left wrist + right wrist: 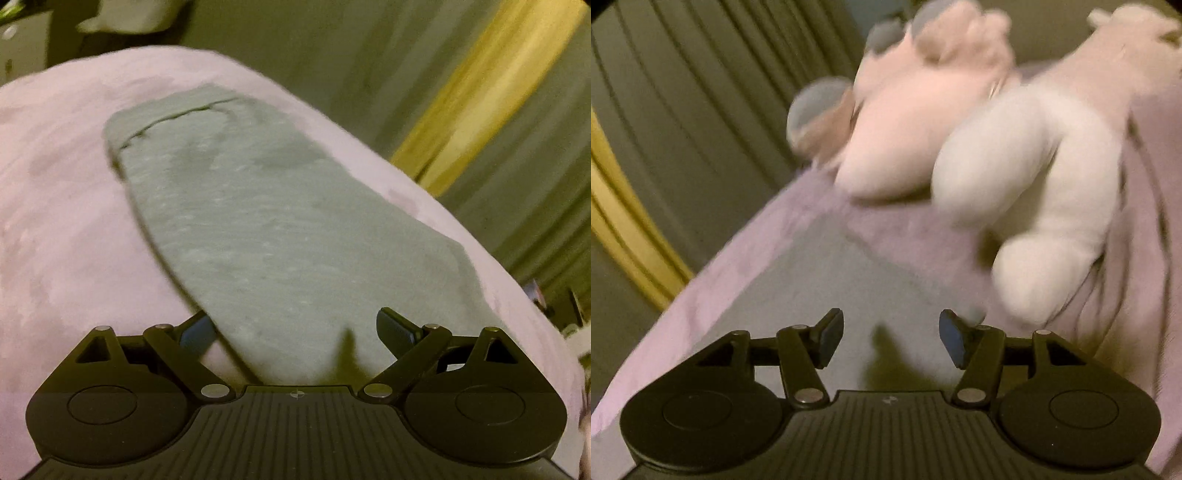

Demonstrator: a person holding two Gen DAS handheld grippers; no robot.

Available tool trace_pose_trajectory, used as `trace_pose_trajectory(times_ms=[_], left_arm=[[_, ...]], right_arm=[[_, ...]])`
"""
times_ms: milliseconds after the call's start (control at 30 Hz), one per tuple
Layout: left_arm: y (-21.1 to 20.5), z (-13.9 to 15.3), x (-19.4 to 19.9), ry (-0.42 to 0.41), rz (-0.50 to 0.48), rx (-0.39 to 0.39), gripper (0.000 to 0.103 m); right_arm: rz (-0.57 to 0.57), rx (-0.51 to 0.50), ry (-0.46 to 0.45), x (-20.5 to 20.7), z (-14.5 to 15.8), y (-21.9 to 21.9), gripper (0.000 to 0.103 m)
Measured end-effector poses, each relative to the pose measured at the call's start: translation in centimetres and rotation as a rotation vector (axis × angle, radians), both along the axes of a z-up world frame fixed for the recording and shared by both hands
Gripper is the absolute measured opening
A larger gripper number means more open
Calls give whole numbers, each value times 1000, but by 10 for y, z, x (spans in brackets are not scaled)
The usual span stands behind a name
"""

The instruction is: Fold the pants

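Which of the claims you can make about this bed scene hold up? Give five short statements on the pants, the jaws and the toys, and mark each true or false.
1. The grey pants lie on a pink bedcover. True.
2. The left gripper has its jaws clamped on a plush toy. False: its jaws stand apart over the pants, with nothing pinched.
3. The right gripper has its jaws open. True.
4. Plush toys, a pink plush and a white plush, sit on the bed ahead of the right gripper. True.
5. The pants are bright red. False: they are grey.
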State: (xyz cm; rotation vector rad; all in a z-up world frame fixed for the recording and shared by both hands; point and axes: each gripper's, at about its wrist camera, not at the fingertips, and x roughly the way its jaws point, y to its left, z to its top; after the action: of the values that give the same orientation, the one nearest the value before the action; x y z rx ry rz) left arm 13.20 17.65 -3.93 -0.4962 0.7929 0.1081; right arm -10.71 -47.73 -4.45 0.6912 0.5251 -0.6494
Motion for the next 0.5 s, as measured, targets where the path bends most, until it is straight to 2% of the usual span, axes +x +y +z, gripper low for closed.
trace_pose_trajectory(times_ms=[133, 300, 333, 400, 433, 500], left_arm=[[-26, 8, -3, -26, -95, 62, 96], [-65, 9, -5, -15, -207, 161, 96], [-73, 9, -4, -13, -231, 190, 96], [-82, 4, 1, 13, -249, 238, 96], [-84, -2, 6, 39, -250, 255, 96], [-83, -13, 14, 98, -205, 295, 96]], right_arm=[[43, 17, 62, 7, -20, -2, 58], [66, -136, 153, 20, -21, 12, 59], [57, -158, 166, 20, -21, 14, 61], [32, -186, 178, 15, -20, 15, 81], [23, -192, 175, 11, -19, 15, 86], [23, -208, 158, -2, -21, 14, 89]])
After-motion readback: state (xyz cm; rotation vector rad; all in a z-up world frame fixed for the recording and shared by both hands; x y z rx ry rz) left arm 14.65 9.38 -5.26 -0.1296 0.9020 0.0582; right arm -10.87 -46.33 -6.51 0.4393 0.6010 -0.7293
